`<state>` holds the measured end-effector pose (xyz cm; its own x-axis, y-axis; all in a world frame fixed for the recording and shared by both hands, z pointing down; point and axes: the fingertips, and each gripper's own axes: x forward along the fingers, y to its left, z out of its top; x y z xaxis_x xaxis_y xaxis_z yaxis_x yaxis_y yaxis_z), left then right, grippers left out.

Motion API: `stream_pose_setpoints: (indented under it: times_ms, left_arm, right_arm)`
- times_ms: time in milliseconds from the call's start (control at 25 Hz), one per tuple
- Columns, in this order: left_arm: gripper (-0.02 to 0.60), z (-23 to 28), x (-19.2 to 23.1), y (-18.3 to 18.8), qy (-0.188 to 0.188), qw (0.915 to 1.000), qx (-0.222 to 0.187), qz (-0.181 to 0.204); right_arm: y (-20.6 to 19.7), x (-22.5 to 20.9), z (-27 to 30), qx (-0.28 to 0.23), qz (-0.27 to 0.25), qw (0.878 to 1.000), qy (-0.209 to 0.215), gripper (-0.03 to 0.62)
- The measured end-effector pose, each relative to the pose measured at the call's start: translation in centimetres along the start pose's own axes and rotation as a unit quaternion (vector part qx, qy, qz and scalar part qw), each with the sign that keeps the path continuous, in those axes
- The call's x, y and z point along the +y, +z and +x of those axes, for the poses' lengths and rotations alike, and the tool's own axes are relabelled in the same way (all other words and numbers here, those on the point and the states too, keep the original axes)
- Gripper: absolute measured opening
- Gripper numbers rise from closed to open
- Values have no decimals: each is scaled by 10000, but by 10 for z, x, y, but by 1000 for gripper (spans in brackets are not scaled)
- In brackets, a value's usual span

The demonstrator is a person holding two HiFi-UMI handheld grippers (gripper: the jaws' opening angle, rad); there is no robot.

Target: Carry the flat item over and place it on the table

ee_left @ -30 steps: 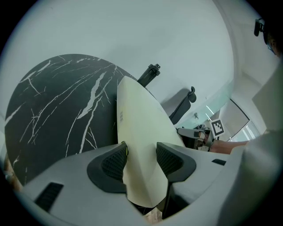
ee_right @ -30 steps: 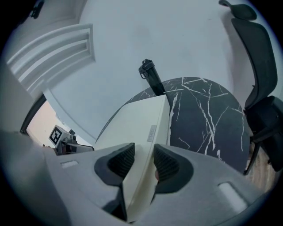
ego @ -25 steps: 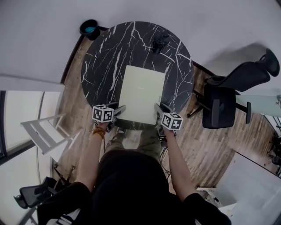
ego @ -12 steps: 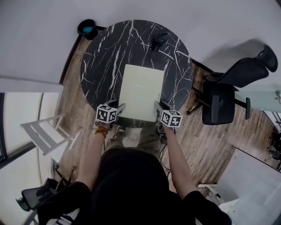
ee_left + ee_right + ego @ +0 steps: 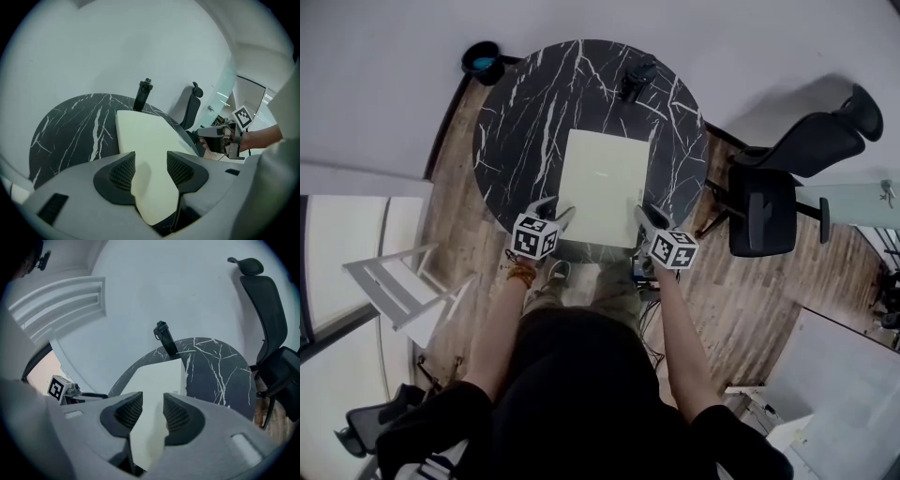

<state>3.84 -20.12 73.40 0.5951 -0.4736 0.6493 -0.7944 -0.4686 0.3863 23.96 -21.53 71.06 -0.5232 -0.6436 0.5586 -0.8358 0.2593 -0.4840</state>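
Now, at the counter's near edge, the left gripper has its jaws wide apart, having just been opening. The flat item's near-left corner shows in the gap, unpinched. The pale rectangular item lies flat, its long axis running from the near edge toward the far edge, slightly skewed. The right gripper, jaws parted more narrowly, frames the near-right corner.

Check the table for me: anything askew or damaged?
Nothing stands out. The pale panel lies flat on the marble table, undamaged, by the edge nearest the person; the black bottle stands upright behind it.
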Motion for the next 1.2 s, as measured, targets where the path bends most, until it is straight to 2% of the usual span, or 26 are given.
stream_pose_setpoints:
  times_ms: [120,440,840,1200]
  left_arm:
    - [222,-8,-9,14,62,9996,-108,235]
    - [222,-37,-33,44,67,9971,-546,530]
    - [222,-66,-46,52,86,9936,-848,735]
    - [219,-97,-69,63,-93,9885,-1152,972]
  right_arm:
    - [7,12,-11,-132,-143,9998,25,133]
    - [16,35,-46,-549,-287,9979,-168,133]
    - [23,57,-80,-954,-477,9935,-403,130]
    - [24,88,-104,-1224,-621,9895,-449,130]
